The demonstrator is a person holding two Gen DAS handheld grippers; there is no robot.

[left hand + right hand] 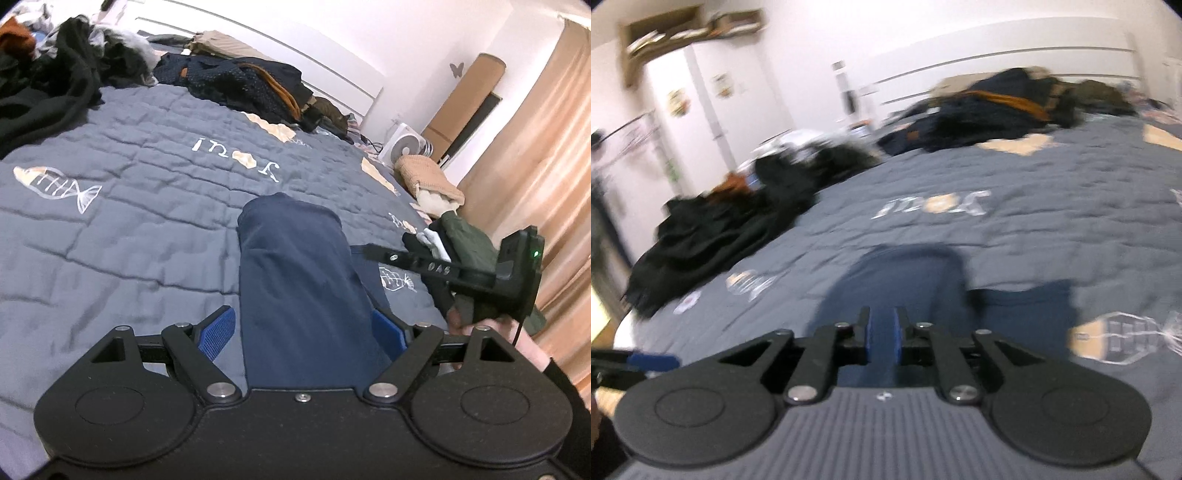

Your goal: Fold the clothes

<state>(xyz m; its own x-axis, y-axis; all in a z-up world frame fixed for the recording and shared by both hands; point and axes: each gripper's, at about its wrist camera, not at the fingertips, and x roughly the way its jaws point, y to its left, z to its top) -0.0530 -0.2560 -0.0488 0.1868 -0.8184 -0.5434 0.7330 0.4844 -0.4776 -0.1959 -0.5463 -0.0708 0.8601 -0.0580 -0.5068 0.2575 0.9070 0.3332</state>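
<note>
A navy garment (pixel 295 266), folded into a long narrow strip, lies on the grey-blue quilt (pixel 147 221). My left gripper (pixel 303 328) straddles its near end with the jaws wide open, and the blue pads (pixel 218 332) stand at either side of the cloth. In the blurred right wrist view the same garment (pixel 905 273) runs away under my right gripper (pixel 882 332). Its pads (pixel 868 332) stand a narrow gap apart, the navy cloth below shows through the gap, and nothing looks pinched. One right finger (pixel 391 256) reaches the strip's right edge in the left wrist view.
Heaps of dark clothes (pixel 55 74) (pixel 251 85) lie along the far side of the bed, near the white headboard. A beige knit (pixel 428 177) and a green garment (pixel 469 240) sit at the bed's right edge. Beyond them are a white fan (pixel 404 146) and a beige curtain (pixel 535 147).
</note>
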